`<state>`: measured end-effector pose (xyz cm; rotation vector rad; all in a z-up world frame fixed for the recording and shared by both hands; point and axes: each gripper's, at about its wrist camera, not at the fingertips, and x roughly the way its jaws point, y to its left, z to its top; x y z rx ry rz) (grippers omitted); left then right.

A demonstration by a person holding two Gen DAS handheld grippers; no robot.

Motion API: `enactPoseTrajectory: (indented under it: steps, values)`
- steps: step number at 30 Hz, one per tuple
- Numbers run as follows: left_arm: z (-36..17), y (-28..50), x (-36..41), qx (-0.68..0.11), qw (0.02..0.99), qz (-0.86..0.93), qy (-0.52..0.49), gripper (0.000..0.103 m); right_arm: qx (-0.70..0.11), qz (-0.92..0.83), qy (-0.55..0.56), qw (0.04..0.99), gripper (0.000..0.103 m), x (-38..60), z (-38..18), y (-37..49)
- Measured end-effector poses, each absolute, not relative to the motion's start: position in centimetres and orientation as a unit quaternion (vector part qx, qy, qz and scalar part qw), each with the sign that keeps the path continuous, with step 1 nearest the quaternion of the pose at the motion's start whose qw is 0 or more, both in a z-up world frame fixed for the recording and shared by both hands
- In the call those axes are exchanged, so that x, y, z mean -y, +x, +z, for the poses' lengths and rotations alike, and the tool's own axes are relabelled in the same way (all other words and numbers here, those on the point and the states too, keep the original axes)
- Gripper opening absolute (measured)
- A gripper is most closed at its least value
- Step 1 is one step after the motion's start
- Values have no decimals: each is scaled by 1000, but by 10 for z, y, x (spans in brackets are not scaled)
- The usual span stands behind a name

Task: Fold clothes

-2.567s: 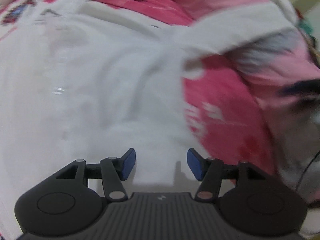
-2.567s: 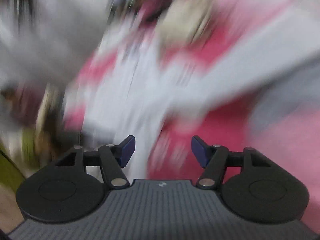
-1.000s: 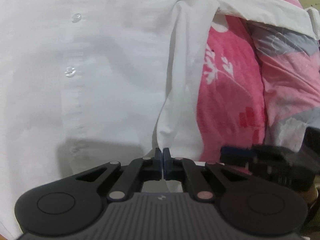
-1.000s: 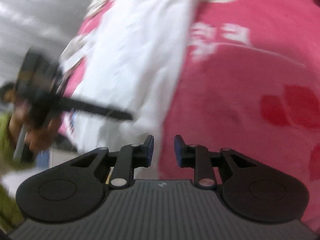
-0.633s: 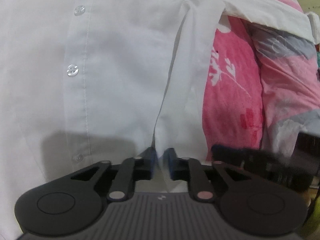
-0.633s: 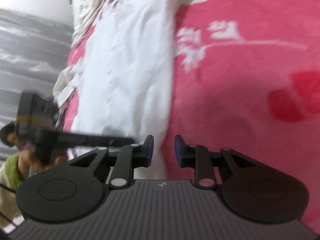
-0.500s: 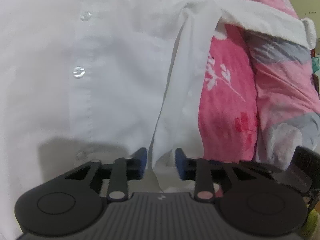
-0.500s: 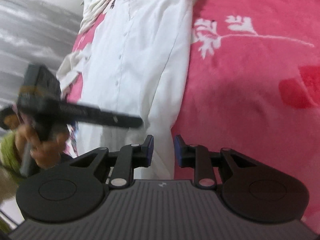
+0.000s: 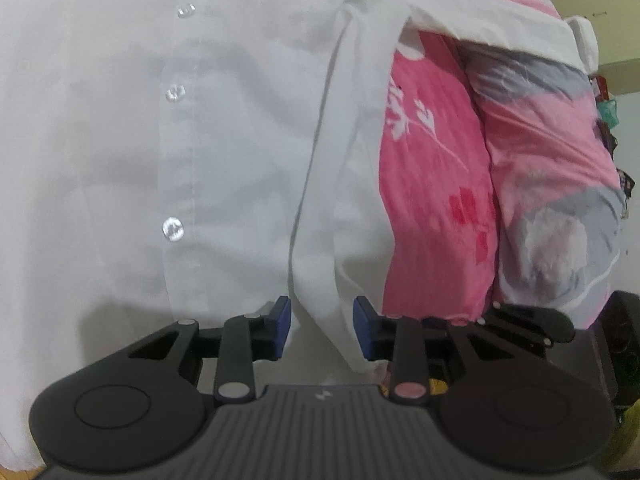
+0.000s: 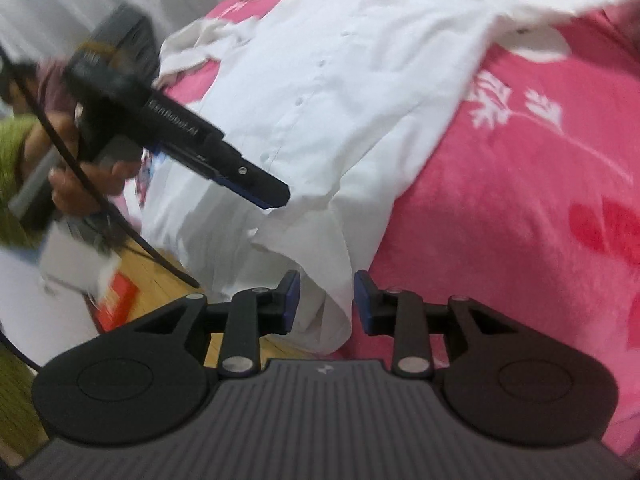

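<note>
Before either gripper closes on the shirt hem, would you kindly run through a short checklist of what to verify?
1. Left gripper open: ok.
2. White shirt hem fold between the left gripper's fingers: ok.
3. Right gripper open: ok.
4. Shirt corner between the right gripper's fingers: ok, cloth hangs there.
5. Shirt lying flat on the pink blanket: not ok, side folded and rumpled.
6. How many layers each gripper would catch: cannot tell.

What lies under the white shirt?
The white shirt lies on a pink floral blanket, visible beside it. What the shirt covers underneath cannot be seen.
</note>
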<state>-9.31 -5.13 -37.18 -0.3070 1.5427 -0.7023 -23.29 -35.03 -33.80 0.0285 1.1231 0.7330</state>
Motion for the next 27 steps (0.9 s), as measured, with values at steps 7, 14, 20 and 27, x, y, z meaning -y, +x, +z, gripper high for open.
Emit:
enactPoseTrajectory:
  steps: [7,14,20,27]
  values:
    - [-355,-109,53,-662,660,-335,-115,46,-510,295,-65,806,3,330,-359,-231]
    - [-350,-140,98,-627,680,-381,18,52,-512,128,153,836,2,399,-359,-237]
    - [-351,-169,145,-584,683,-414,145,51,-496,114,185,841,2,405,-355,-248]
    - [-367,-176,158,-589,673,-417,166,38,-515,-20,260,817,0,433,-367,-290]
